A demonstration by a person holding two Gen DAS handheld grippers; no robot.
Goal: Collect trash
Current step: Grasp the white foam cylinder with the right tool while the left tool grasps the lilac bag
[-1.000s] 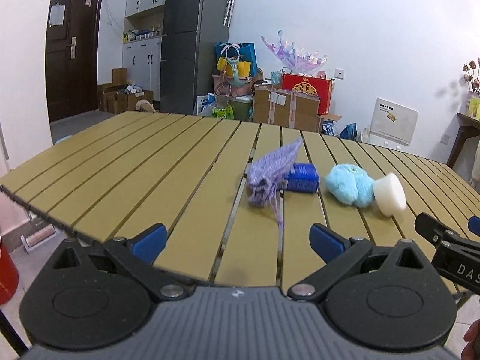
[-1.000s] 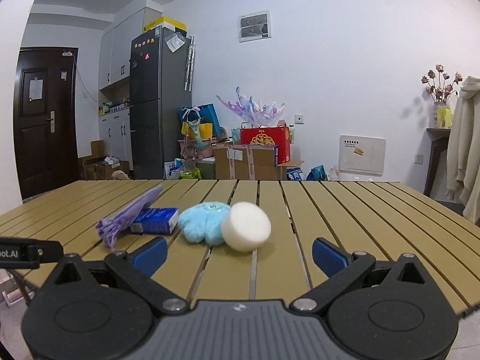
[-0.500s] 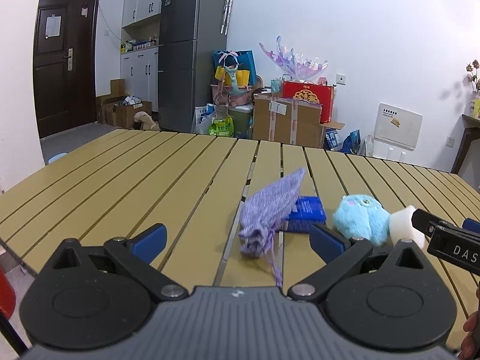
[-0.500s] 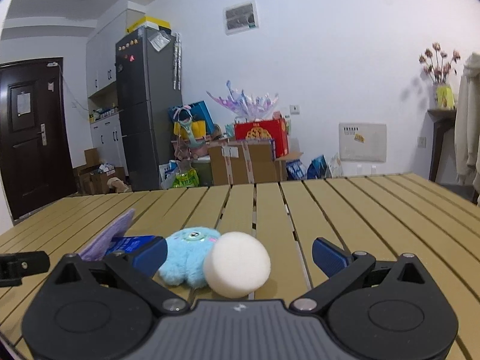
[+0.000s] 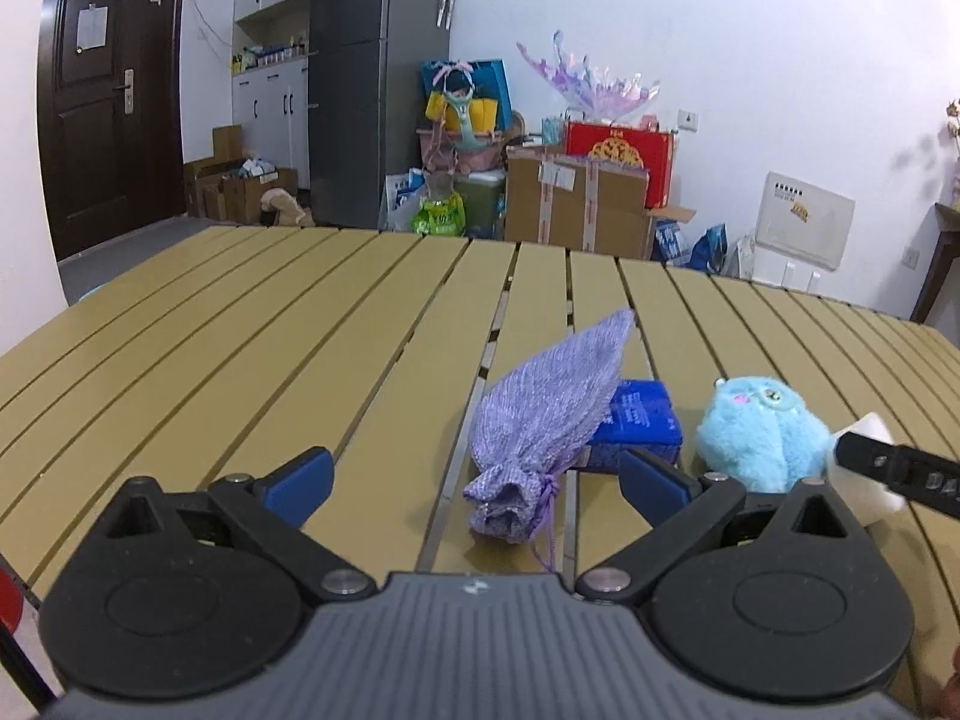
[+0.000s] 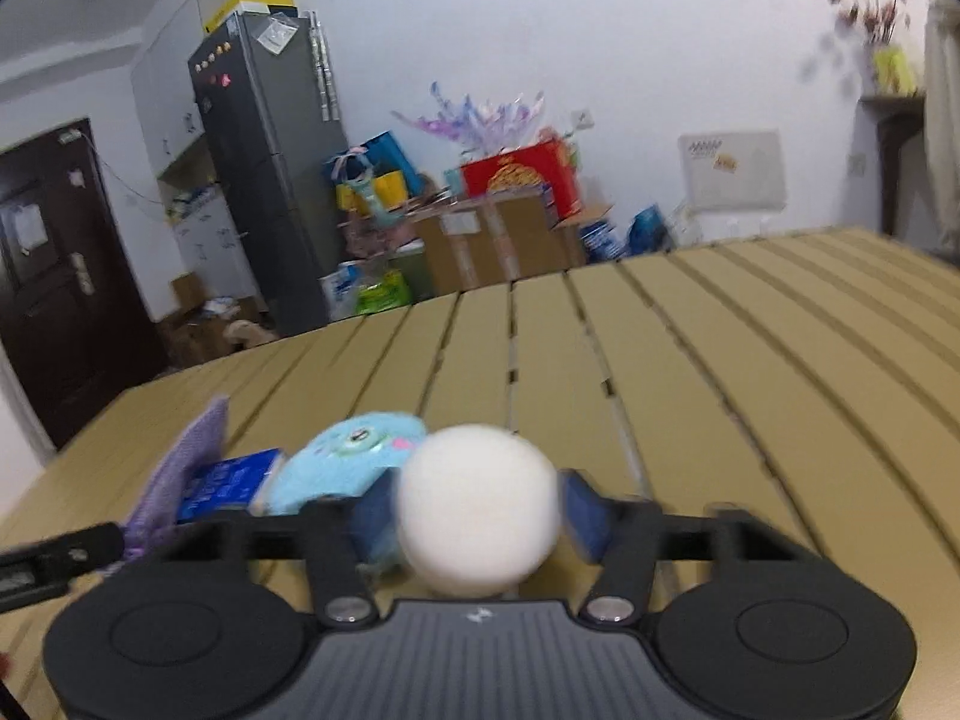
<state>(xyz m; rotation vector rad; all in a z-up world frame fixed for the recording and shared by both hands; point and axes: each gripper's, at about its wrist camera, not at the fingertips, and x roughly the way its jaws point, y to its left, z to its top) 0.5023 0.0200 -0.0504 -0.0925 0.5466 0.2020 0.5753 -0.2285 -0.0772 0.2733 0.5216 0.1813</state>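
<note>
Tan slatted wooden table [image 5: 240, 360] carries four items in a row near its front edge. Largest is the purple knit drawstring pouch [image 5: 549, 405], long axis running away from the camera and tilted right, its tied mouth toward the left gripper [image 5: 474, 477], whose blue-padded fingers are spread wide with nothing between them. Pouch lies dead ahead of that claw, draped over the blue rectangular packet [image 5: 642, 420]. To the right sits the light blue fuzzy plush toy [image 5: 759, 435], touching the white round foam puff [image 6: 477, 510]. The puff sits right between the blue pads of the right gripper [image 6: 474, 516], which look drawn in against its sides; frame is blurred, so firm contact is a judgement, not certain. Right claw is clearly nearer the puff, left claw nearer the pouch. Versus half a second ago: right fingers were wide apart and short of the puff, now narrowed around it; left gripper has moved closer to the pouch, fingers unchanged.
</note>
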